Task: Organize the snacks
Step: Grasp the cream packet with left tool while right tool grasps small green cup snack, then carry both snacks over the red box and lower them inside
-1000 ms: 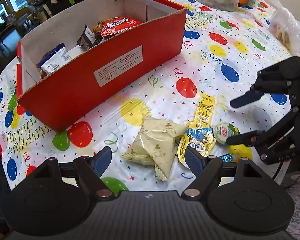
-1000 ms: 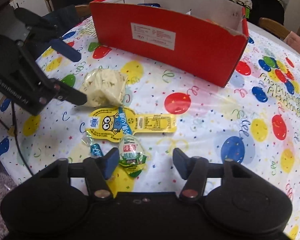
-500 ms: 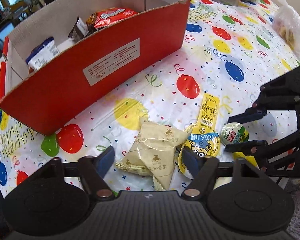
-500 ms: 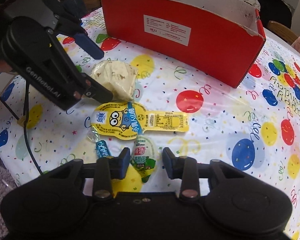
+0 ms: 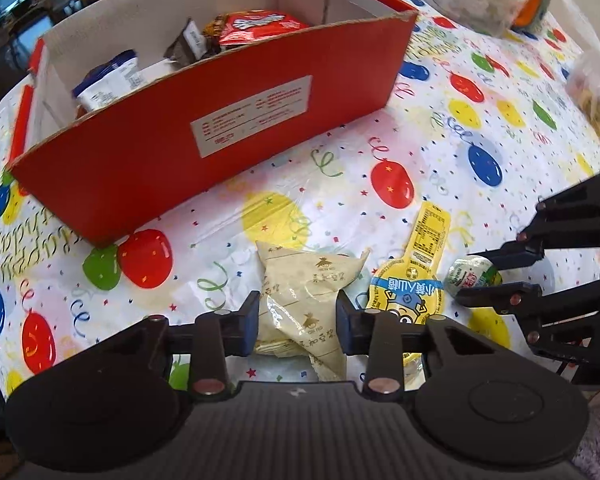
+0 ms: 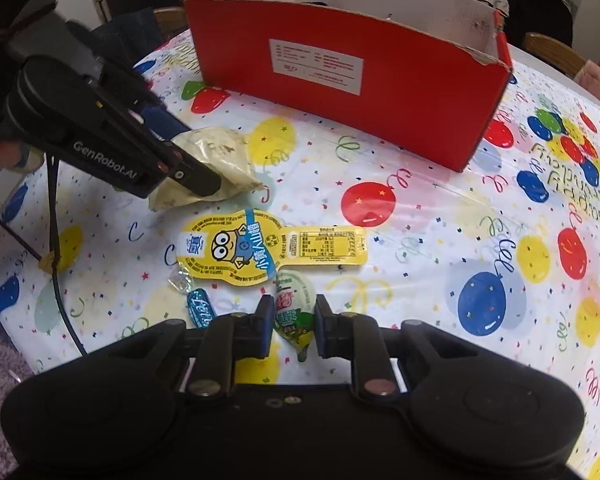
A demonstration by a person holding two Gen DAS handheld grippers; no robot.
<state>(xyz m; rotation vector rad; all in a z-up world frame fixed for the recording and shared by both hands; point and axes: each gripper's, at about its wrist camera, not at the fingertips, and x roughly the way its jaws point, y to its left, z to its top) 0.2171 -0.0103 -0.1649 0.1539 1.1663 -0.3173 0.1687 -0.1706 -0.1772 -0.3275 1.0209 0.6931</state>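
Snacks lie loose on the balloon-print surface (image 5: 440, 128) in the lower half of both wrist views, while the red box (image 5: 228, 128) fills the upper left of the left view and the upper middle of the right view, already holding several packets. The left gripper (image 5: 296, 318) has its fingers closed in against the beige pouch (image 5: 304, 300) at lower centre, one finger on each side of the crinkled wrapper and apparently pressing it. The right gripper (image 6: 290, 326) has its fingers drawn close around the small green-and-white jelly cup (image 6: 294, 308) at lower centre of its view, touching or nearly touching its sides; I cannot tell if the pinch is firm. Just beside the cup lie the yellow cartoon snack pack (image 6: 256, 250), a blue wrapped candy (image 6: 199, 307) and a clear wrapped candy (image 6: 181, 281). To do this step well, I would judge that both grasps should be confirmed before lifting: the pouch is soft and slippery, so squeeze on its fuller middle, not its loose corner; the cup is rounded and may squirt out, so keep it centred between the pads. Lift each straight up, clear the box's near wall, and release low inside, keeping the two hands from crossing.
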